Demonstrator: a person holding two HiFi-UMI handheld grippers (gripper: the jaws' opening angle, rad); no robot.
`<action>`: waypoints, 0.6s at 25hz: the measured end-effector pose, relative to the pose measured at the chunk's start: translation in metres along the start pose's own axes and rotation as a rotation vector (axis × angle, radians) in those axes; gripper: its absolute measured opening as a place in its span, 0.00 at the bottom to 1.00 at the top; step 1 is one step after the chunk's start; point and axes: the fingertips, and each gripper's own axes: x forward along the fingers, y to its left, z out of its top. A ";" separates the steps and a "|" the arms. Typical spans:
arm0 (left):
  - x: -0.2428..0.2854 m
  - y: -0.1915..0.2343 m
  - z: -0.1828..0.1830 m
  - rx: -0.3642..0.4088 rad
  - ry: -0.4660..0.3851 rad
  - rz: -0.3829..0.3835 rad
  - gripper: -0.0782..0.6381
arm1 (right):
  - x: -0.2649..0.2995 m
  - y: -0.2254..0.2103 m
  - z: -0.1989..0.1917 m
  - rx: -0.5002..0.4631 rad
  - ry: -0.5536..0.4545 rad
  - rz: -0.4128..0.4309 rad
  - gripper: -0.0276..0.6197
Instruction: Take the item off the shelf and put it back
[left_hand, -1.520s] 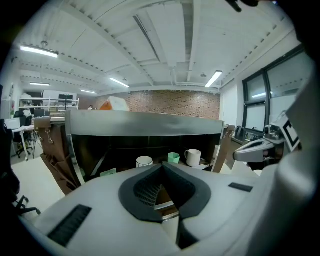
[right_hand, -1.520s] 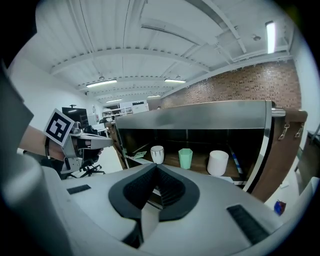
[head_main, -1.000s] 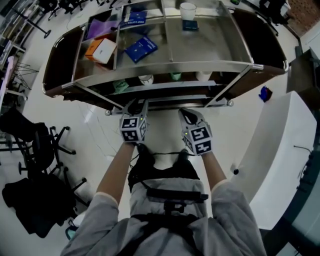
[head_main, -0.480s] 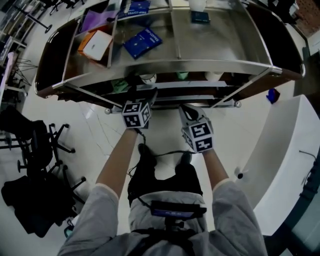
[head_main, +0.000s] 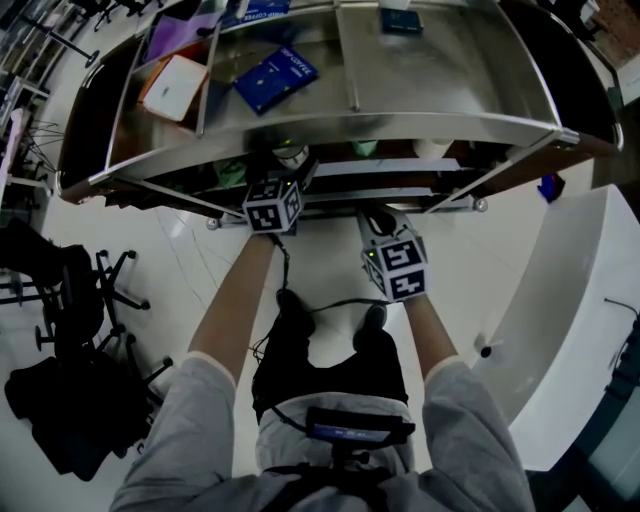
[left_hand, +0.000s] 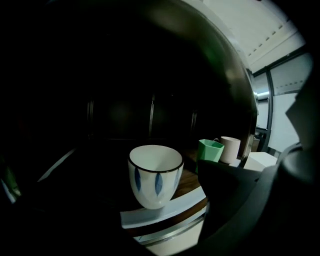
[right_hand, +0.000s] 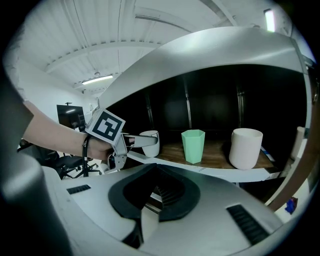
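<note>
Reaching in for the cup with the left tool wide open.

The left tool (head_main: 285, 178) has come in under the top shelf (head_main: 440, 90), and its jaws have just been opening. Now they stand wide apart, with the white cup with blue marks (left_hand: 155, 177) in the gap between them, not touched. The cup sits near the front edge of the lower shelf (right_hand: 220, 172) and is not picked up yet, so I think the grab comes next. The right tool (head_main: 378, 220) is closed with nothing in it and waits outside the shelf. I count two tools. I count three cups on the lower shelf: the blue-marked one, a green cup (right_hand: 193, 146) and a plain pale cup (right_hand: 245, 148). On the top shelf lie one white box (head_main: 176, 88) and three blue boxes (head_main: 275, 80).
</note>
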 end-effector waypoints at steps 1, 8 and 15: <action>0.003 0.001 0.000 0.004 0.000 0.001 0.76 | 0.001 -0.001 -0.002 -0.002 0.003 0.000 0.06; 0.020 0.011 0.003 0.025 -0.016 0.038 0.76 | 0.005 -0.008 -0.010 0.003 0.007 -0.011 0.06; 0.025 0.011 0.005 0.097 -0.007 0.044 0.68 | 0.005 -0.014 -0.005 0.022 -0.003 -0.023 0.06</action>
